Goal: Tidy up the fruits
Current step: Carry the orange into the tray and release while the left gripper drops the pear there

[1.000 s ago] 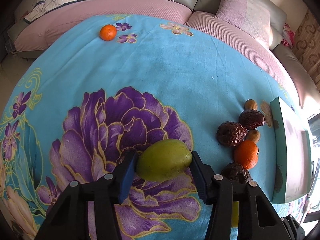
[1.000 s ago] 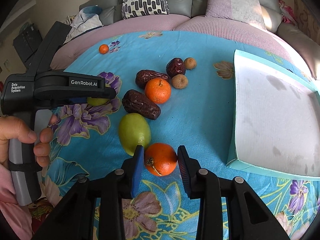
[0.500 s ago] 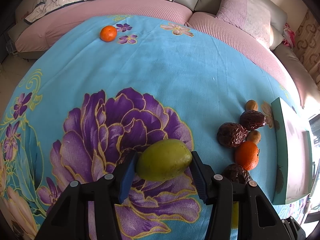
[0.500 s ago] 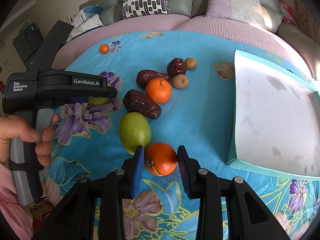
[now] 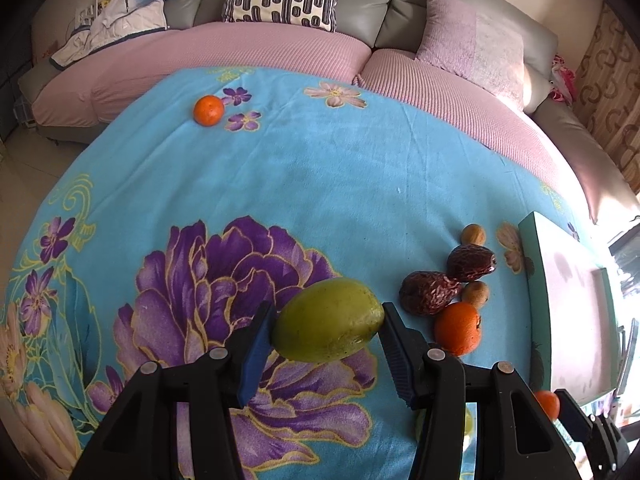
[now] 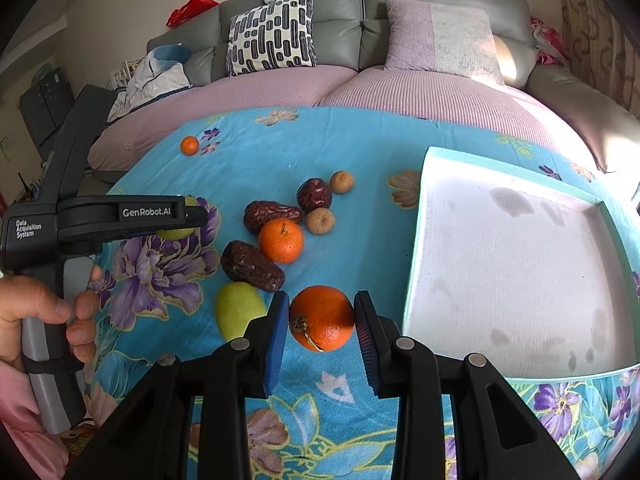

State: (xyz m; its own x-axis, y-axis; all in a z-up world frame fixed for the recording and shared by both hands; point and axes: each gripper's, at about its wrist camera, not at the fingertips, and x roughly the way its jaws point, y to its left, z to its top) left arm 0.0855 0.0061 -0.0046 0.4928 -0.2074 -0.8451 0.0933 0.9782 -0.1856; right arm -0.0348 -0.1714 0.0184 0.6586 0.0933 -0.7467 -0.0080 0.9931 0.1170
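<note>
Fingers first: in the left wrist view the left gripper (image 5: 326, 330) is clamped on a green mango-like fruit (image 5: 327, 320), blue pads pressed against both ends, and the fruit looks to be lifted a bit off the blue floral cloth (image 5: 320, 184), though that can't be called for sure. To its right a little cluster is seen: two dark dates (image 5: 430, 293), a couple of small brown fruits (image 5: 473, 235) and an orange (image 5: 457, 328), all close together, with the teal tray (image 5: 538, 280) just beyond them. One lone mandarin (image 5: 208, 109) is left far off near the cloth's sofa-side edge. Over in the right wrist view, the right gripper (image 6: 321, 330) is closed around another orange (image 6: 322, 318), stem end facing down toward the camera, and that one seems raised too. A second green fruit (image 6: 236, 314) is lying just left of it, touching a third date (image 6: 252, 266). The tray's white inside (image 6: 508, 264) is bare so far and sits just right of the held orange. So the step in hand looks like pick-up done on both sides, carry pending. Next move probably calls for the orange to be swung right over the tray's rim and let go low, since round fruit is likely to roll.
</note>
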